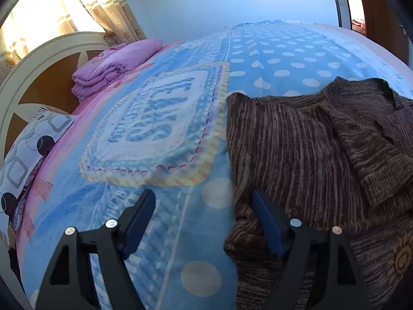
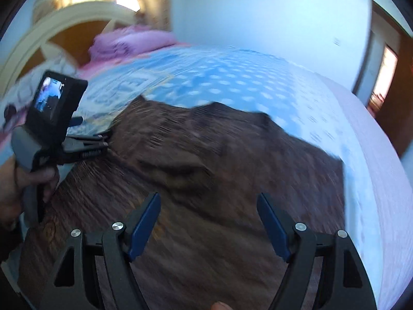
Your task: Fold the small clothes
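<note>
I am holding my left gripper point(image 1: 204, 219) spread wide with nothing between its fingers, hovering low over the bed. The left edge of the brown knit sweater point(image 1: 309, 155) is lying just under my right-hand finger point(image 1: 268, 222), while my left-hand finger is sitting over bare blue blanket point(image 1: 165, 232). My right gripper point(image 2: 209, 222) is also gaping wide and gripping nothing, hanging above the middle of the sweater; that view is smeared, so I cannot tell fine detail there.

To do this step well, I judge I should be lowering the left gripper so both fingers straddle the sweater's side edge, pinching only the layers I mean to carry, then lifting just enough to sweep the side toward the centre line. The right gripper should be taking a matching hold farther along, so the fold is landing straight rather than skewed.

The sweater is looking thick and ribbed, in brown with pale streaks, spread out ahead and to the right of my left gripper. One sleeve point(image 1: 371, 149) is already lying crossed over the body, cuff toward me, and the neckline is sitting at the far end. The knit is rumpling near my fingers, so it will probably drag and bunch if I am pulling it flat along the blanket.
</note>
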`<control>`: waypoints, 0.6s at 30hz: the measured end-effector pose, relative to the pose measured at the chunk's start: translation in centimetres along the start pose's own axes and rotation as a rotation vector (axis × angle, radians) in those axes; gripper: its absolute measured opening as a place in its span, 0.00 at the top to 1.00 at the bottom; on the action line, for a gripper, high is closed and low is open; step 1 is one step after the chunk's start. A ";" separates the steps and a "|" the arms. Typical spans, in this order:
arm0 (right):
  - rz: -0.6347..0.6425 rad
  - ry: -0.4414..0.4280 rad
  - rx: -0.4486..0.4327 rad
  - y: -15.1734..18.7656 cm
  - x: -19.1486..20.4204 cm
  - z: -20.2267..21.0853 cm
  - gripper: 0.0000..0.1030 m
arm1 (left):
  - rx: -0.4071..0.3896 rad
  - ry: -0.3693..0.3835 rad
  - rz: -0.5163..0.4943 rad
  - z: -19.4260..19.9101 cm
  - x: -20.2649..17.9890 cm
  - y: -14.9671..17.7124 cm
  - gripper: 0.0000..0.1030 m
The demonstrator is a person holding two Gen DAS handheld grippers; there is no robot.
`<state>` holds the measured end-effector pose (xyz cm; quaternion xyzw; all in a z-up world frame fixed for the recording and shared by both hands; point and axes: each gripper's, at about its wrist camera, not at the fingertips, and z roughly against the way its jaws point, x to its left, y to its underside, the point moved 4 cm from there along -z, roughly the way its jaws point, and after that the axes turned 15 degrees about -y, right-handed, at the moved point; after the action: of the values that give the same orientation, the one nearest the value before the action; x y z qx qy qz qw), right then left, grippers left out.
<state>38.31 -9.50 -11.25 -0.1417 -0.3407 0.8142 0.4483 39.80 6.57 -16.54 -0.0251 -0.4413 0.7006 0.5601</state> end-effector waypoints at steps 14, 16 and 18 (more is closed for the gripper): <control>-0.191 0.355 0.018 -2.7 -10.5 -2.9 0.38 | 0.047 0.099 0.098 -1.6 1.1 0.7 0.11; -0.160 0.277 -0.005 -2.5 -9.0 -2.0 0.38 | 0.056 0.116 0.110 -1.7 1.1 0.8 0.11; -0.092 0.169 -0.003 -2.5 -5.6 -2.2 0.38 | 0.053 0.112 0.107 -1.7 1.1 0.8 0.11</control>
<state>44.23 -12.21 -11.56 -0.1949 -0.3093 0.7772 0.5121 39.66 8.46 -17.60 -0.0730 -0.3888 0.7384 0.5461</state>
